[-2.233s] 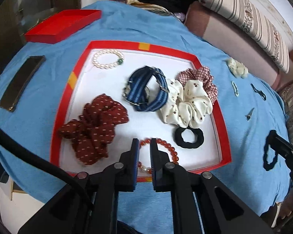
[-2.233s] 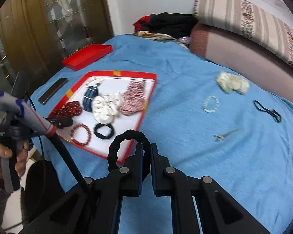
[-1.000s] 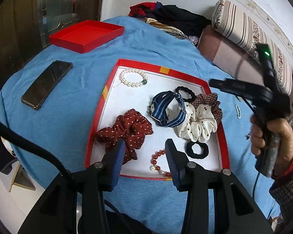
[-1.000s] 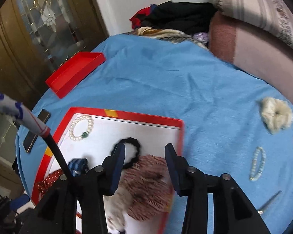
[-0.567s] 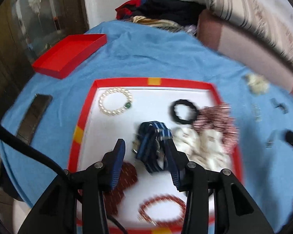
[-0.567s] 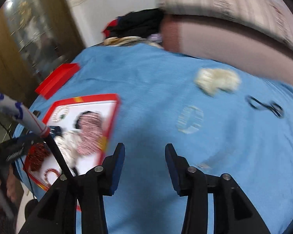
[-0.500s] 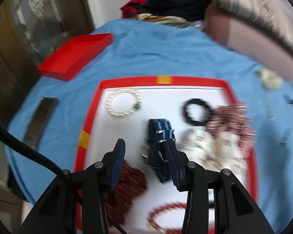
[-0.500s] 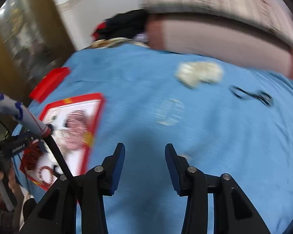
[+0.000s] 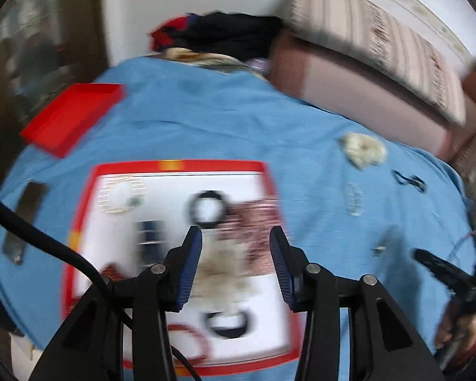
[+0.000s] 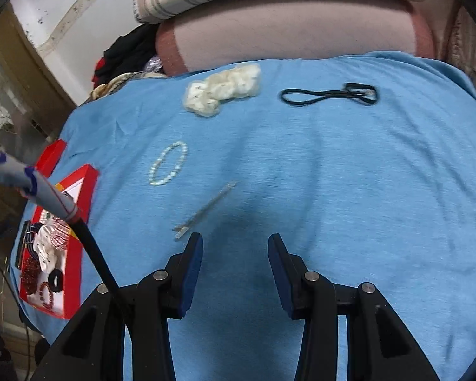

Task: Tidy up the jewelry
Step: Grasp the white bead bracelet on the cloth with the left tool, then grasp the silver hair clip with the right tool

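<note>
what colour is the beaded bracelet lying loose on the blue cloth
Pale, whitish with a faint green tint; the bracelet shows best in the right wrist view.

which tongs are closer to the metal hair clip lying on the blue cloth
Right. The right tongs hang open just short of the hair clip, which lies ahead and slightly left of their tips. The left tongs hover over the red tray, with the clip far off to their right.

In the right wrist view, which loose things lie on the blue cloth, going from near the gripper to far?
Metal hair clip → pale bead bracelet → cream scrunchie, with the black elastic band about as far, to its right.
</note>
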